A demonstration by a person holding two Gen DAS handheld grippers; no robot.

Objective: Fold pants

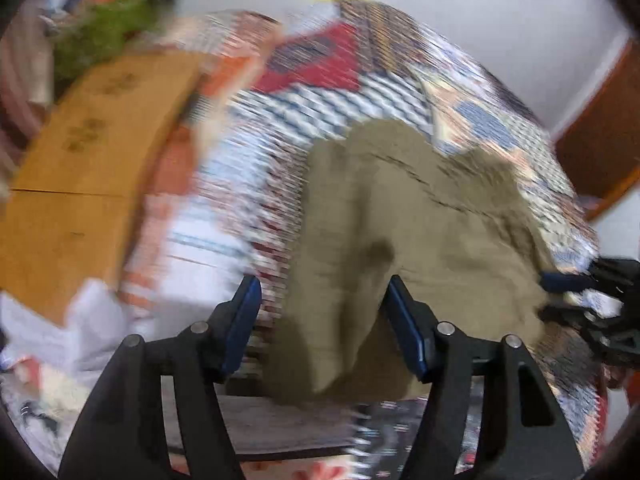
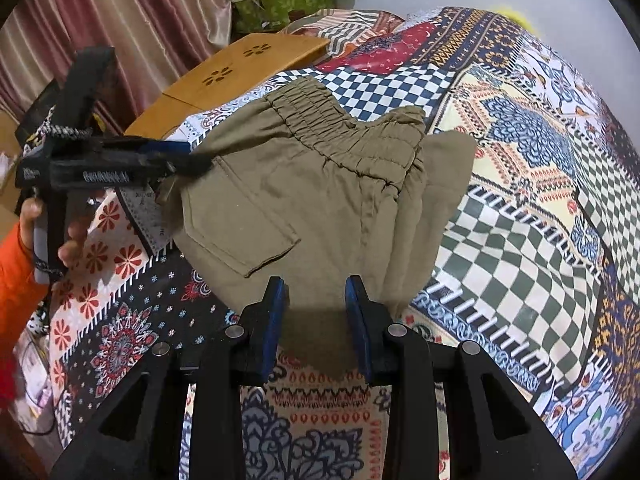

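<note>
Item: R gripper point(image 2: 316, 320), jaws part open, nothing clamped, hem of khaki pants point(image 2: 304, 184) lying between the blue pads. Pants sit folded on patterned bedspread point(image 2: 520, 208), elastic waistband at far end, patch pocket up; L gripper point(image 2: 188, 162) at pants' left edge, jaws wide apart in its own blurred view w/ cloth between, grip on fabric can't be told. Beyond: wooden board point(image 2: 240, 68), green box point(image 2: 284, 2), curtain point(image 2: 132, 12).
</note>
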